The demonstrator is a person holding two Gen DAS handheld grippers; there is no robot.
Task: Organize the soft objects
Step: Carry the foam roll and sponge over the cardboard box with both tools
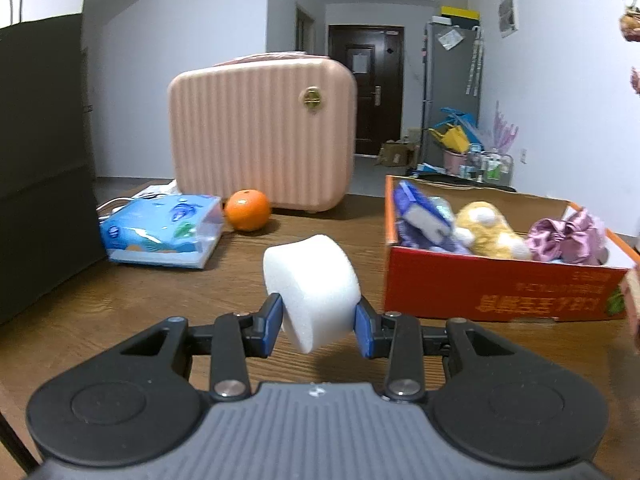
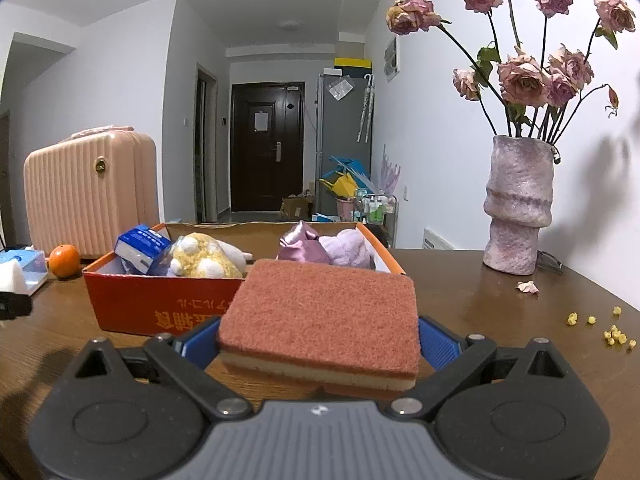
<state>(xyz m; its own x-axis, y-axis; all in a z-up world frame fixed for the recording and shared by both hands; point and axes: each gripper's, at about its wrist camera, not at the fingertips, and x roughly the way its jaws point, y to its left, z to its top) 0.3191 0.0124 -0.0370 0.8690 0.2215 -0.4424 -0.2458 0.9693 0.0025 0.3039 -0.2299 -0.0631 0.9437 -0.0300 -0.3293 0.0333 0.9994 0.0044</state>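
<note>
My left gripper (image 1: pixel 318 326) is shut on a round white foam sponge (image 1: pixel 314 290), held above the wooden table to the left of the red cardboard box (image 1: pixel 496 294). In that box lie a blue tissue pack (image 1: pixel 420 216), a yellow plush toy (image 1: pixel 486 232) and a pink satin scrunchie (image 1: pixel 568 238). My right gripper (image 2: pixel 320 344) is shut on a flat sponge with a reddish scouring top (image 2: pixel 324 318), just in front of the same box (image 2: pixel 160 304). The white foam sponge (image 2: pixel 12 278) shows at the left edge of the right wrist view.
A pink ribbed case (image 1: pixel 262 132) stands at the back of the table, with an orange (image 1: pixel 247 210) and a blue tissue pack (image 1: pixel 160 230) before it. A pink vase of dried roses (image 2: pixel 518 208) stands at the right, with a fallen petal (image 2: pixel 527 287) and yellow crumbs (image 2: pixel 614 334) near it.
</note>
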